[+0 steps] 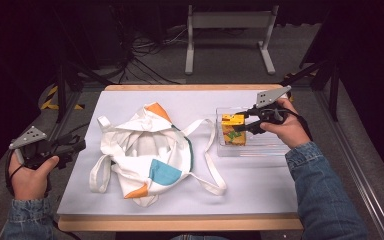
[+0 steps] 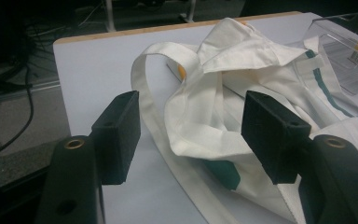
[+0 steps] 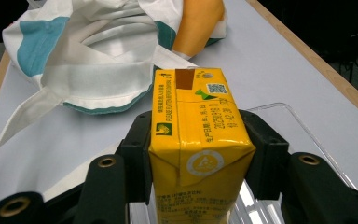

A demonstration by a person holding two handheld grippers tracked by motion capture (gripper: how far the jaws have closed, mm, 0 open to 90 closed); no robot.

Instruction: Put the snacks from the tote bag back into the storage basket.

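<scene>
Right gripper (image 1: 243, 120) reaches in level over the clear tray (image 1: 275, 146), jaws clamped on the yellow carton (image 3: 196, 140). Left gripper (image 2: 191, 135) hangs off the table edge, gaping, holding nothing, aimed at the tote bag (image 1: 147, 152).

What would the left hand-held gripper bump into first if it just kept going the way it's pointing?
Most likely the white tote bag: the open left hand-held gripper faces its crumpled near edge and a looped strap, though how far off is hard to judge.
</scene>
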